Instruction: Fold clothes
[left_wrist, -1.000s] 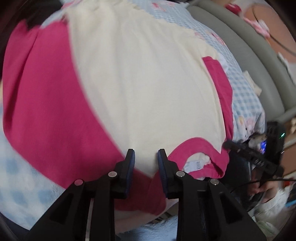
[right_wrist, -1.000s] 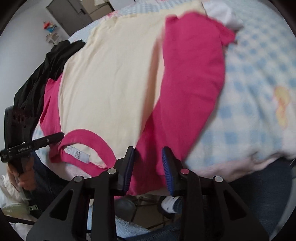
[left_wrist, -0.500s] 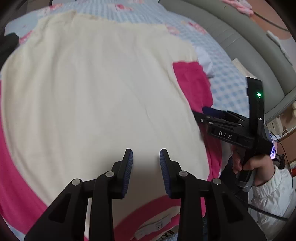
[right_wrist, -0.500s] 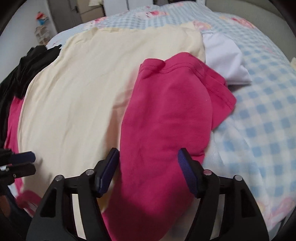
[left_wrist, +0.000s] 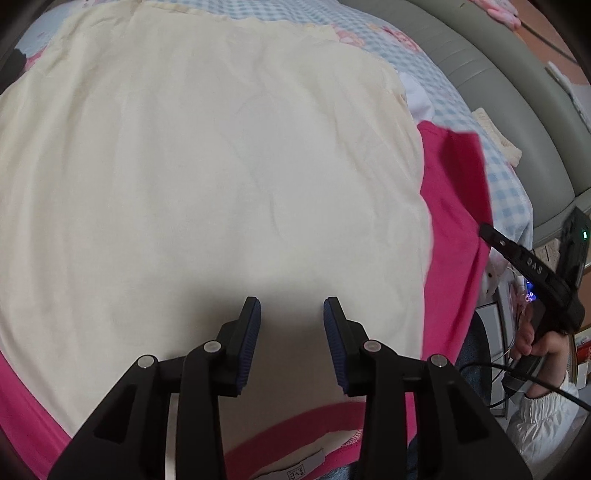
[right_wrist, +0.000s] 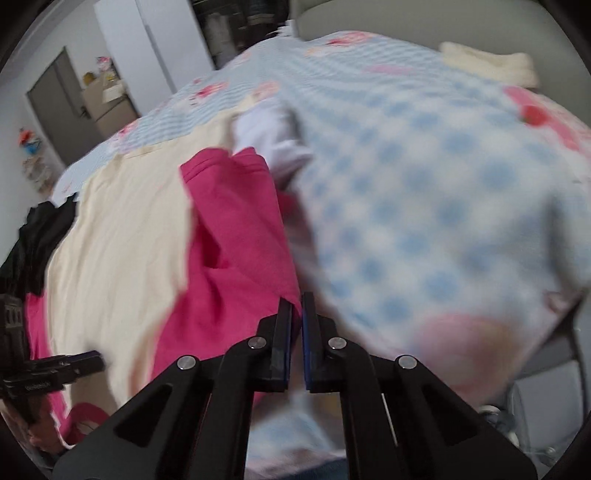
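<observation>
Cream-and-pink shirt (left_wrist: 221, 166) lies spread flat on the bed (right_wrist: 424, 184), neck label at the near edge. Left tool (left_wrist: 291, 314) hovers over the cream body near the collar, jaws part open and just been widening, nothing between them. Right tool (right_wrist: 297, 314) has just snapped closed, pinching the edge of the pink sleeve (right_wrist: 236, 236), which is lifted off the blue checked sheet; right view motion-blurred. Black garment (right_wrist: 40, 236) sits beyond the shirt's left side.
</observation>
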